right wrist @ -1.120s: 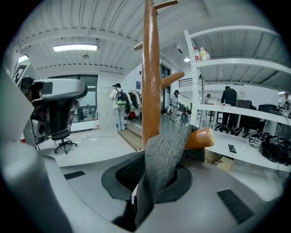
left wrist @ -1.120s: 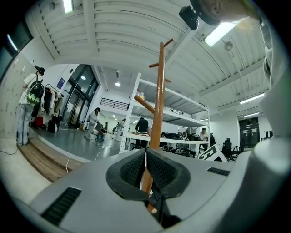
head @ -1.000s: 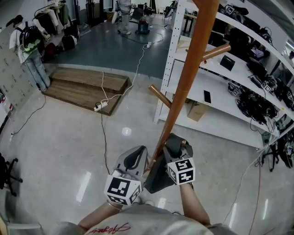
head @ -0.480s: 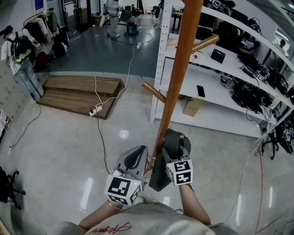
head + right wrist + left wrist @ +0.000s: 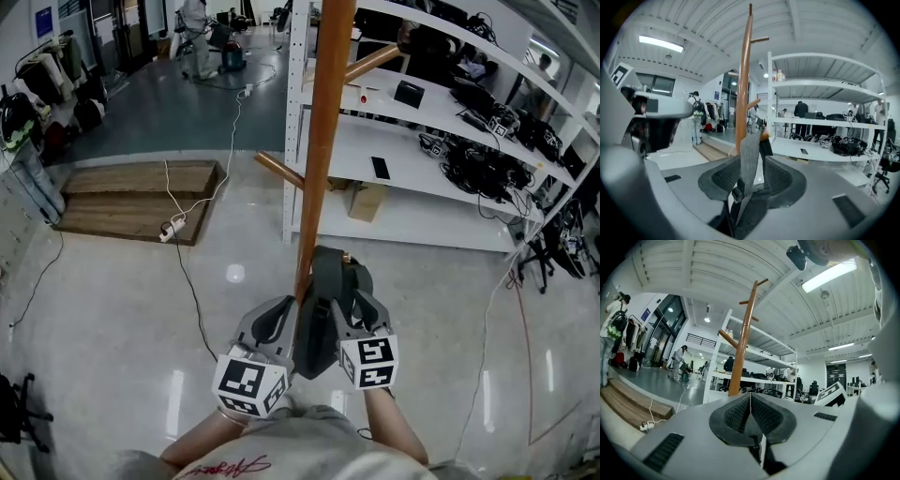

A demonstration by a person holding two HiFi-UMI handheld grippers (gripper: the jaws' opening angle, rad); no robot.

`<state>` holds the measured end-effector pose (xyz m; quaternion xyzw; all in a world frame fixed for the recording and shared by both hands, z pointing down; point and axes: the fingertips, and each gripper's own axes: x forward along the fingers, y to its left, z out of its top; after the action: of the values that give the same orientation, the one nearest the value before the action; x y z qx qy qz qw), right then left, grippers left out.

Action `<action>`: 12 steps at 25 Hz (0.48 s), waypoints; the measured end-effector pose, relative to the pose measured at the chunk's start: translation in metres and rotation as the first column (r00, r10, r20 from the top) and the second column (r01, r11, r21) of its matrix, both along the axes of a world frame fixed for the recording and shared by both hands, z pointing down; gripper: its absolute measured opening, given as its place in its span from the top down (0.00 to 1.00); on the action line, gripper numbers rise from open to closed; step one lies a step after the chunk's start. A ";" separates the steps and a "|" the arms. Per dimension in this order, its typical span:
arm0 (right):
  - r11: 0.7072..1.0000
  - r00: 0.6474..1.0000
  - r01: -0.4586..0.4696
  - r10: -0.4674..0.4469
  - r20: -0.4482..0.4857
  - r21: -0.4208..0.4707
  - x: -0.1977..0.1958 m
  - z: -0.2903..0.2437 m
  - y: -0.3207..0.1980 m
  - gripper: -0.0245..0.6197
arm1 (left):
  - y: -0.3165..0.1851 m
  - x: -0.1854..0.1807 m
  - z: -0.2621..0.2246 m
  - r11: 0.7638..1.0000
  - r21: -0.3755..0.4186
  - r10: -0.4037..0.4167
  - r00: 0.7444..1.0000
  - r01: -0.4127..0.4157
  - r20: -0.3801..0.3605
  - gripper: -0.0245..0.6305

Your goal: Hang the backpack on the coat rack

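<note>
The wooden coat rack [image 5: 323,141] rises in front of me, with a low peg [image 5: 277,169] pointing left. The dark grey backpack [image 5: 323,309] hangs against the pole. Its top loop sits at an orange peg tip [image 5: 764,136]. My right gripper [image 5: 361,314] is on its right side, jaws opening. A grey strap [image 5: 750,154] stands between the pads with gaps on both sides. My left gripper [image 5: 277,323] is at the pack's left side. Its pads [image 5: 740,413] meet in a thin line, and a thin dark strap [image 5: 761,458] runs out below them.
White metal shelving [image 5: 422,122] with cables and devices stands right of the rack. A low wooden platform [image 5: 131,187] and a white power strip [image 5: 169,228] on its cable lie to the left. A person [image 5: 197,37] stands far back. Clothes hang at the far left [image 5: 37,94].
The right jaws have let go of the strap and drawn back toward me. The backpack's top now reaches past the gripper up to the peg. The left gripper stays at the pack.
</note>
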<state>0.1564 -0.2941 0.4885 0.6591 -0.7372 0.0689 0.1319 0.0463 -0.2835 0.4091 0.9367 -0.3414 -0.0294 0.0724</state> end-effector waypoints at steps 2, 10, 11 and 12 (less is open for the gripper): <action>0.997 1.000 0.013 -0.012 -0.014 0.074 -0.005 -0.031 0.012 0.72 | 0.009 0.006 -0.004 1.000 0.006 0.012 1.000 -0.012 -0.001 0.93; 0.960 0.990 0.136 -0.122 -0.069 0.244 -0.036 -0.103 0.090 0.89 | 0.069 0.020 -0.021 0.999 0.048 -0.005 1.000 0.005 -0.015 0.93; 0.957 0.987 0.154 -0.140 -0.073 0.245 -0.040 -0.106 0.102 0.90 | 0.080 0.020 -0.022 0.999 0.048 -0.015 1.000 0.016 -0.018 0.93; 0.953 0.985 0.172 -0.160 -0.069 0.247 -0.044 -0.108 0.114 0.90 | 0.091 0.019 -0.023 0.998 0.048 -0.026 0.999 0.027 -0.023 0.93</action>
<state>0.1128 -0.1802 0.3801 0.6076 -0.7894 -0.0527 0.0699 0.0657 -0.1921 0.3863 0.9332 -0.3520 -0.0491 0.0532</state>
